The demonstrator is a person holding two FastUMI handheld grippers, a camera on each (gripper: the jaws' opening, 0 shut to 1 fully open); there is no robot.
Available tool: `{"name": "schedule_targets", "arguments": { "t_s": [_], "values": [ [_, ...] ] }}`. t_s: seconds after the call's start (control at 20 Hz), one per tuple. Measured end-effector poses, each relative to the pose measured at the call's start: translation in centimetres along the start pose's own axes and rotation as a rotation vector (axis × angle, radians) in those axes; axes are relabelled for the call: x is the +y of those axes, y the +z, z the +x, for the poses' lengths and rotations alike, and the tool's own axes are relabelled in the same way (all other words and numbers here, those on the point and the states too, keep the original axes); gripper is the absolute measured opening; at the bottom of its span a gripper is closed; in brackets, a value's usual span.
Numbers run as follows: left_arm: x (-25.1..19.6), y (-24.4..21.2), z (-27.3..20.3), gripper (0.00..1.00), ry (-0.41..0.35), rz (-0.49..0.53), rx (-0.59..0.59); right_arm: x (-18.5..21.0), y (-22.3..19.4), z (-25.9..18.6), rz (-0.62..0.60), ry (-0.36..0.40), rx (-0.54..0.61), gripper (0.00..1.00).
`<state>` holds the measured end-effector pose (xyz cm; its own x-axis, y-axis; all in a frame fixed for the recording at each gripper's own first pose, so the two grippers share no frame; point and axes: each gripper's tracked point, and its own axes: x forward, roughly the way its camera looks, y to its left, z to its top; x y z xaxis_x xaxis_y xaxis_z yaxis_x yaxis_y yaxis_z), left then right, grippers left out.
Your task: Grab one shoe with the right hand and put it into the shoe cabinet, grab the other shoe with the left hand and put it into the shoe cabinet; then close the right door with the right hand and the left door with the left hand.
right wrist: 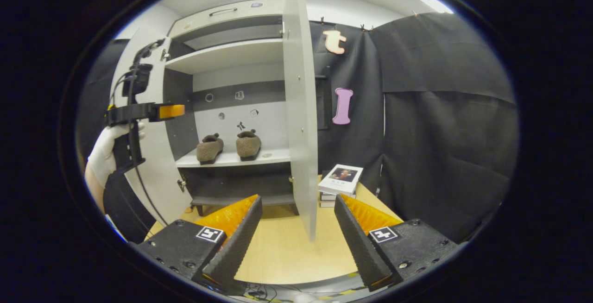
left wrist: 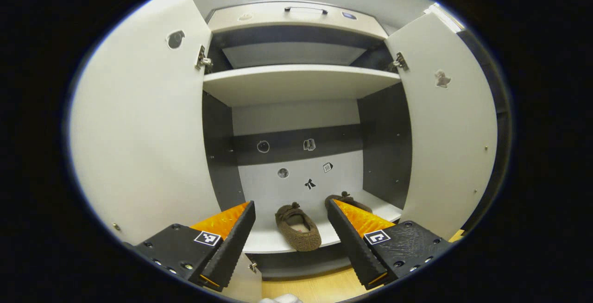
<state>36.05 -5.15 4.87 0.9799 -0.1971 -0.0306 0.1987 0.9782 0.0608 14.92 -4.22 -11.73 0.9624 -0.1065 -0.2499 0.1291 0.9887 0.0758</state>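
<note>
Nearest, in the left gripper view, the left gripper [left wrist: 289, 210] with its two fingers spread wide, nothing between them, pointed straight into the shoe cabinet [left wrist: 296, 85]. Just past the fingertips, two brown shoes on the lower shelf [left wrist: 271, 243]: the left shoe [left wrist: 297, 227] in full sight, toes toward the back, the right shoe [left wrist: 345, 197] mostly hidden behind one finger. Behind them, five small stickers on the back panel. Either side, two doors swung open: the left door [left wrist: 139, 141] and the right door [left wrist: 451, 127]. Above, one upper shelf [left wrist: 296, 83], then a top panel with a dark handle. Likewise in the right gripper view, the right gripper [right wrist: 299, 201] with fingers spread apart and empty, low over the wooden floor [right wrist: 287, 247], the edge of the open right door just ahead between the fingertips. Beside that door, a small stack of books [right wrist: 340, 180] against the black cloth wall. Farther off, both shoes side by side, near each other, and at the left a gloved hand [right wrist: 109, 148] holding the other gripper level in front of the left door.
</note>
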Motion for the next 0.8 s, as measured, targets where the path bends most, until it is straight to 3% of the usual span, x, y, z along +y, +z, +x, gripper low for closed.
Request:
{"name": "schedule_targets", "arguments": {
  "t_s": [0.3,0.55,0.6,0.8],
  "values": [
    [-1.1,-0.9,-8.3,0.96,-0.017,-0.030,0.008,-0.2,1.5,0.6,-0.013,0.019,-0.027,1.00],
    [0.4,-3.9,-13.7,0.96,0.073,-0.013,0.017,0.6,1.9,1.1,-0.029,0.052,-0.023,1.00],
    [0.6,-4.5,-14.6,1.00,0.086,-0.016,0.026,0.6,1.9,1.2,-0.033,0.059,-0.019,0.99],
    [0.4,-7.4,-17.0,0.96,0.109,-0.039,0.087,1.0,2.6,1.6,-0.056,0.075,-0.023,0.99]
  ]
}}
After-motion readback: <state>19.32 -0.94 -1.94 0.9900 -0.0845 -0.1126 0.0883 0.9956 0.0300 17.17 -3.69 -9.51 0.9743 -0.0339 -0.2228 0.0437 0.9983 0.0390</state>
